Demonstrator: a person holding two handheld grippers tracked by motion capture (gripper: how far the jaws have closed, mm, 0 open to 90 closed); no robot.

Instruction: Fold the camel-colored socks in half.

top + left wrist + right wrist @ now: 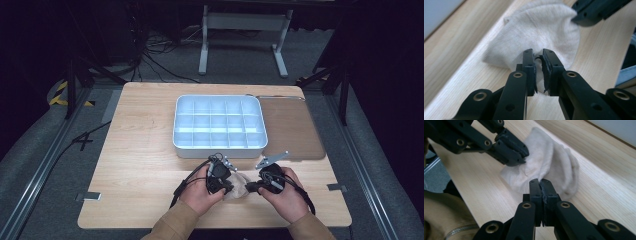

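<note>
A small beige sock lies crumpled on the wooden table near its front edge, between my two grippers. My left gripper comes at it from the left. In the left gripper view its jaws stand almost together, pinching the sock's near edge. My right gripper faces it from the right. In the right gripper view its jaws are pressed together at the sock's hem, and the left gripper grips the far side.
A white plastic tray with several empty compartments stands just beyond the grippers. A brown mat lies to its right. The table's front edge is close behind the hands.
</note>
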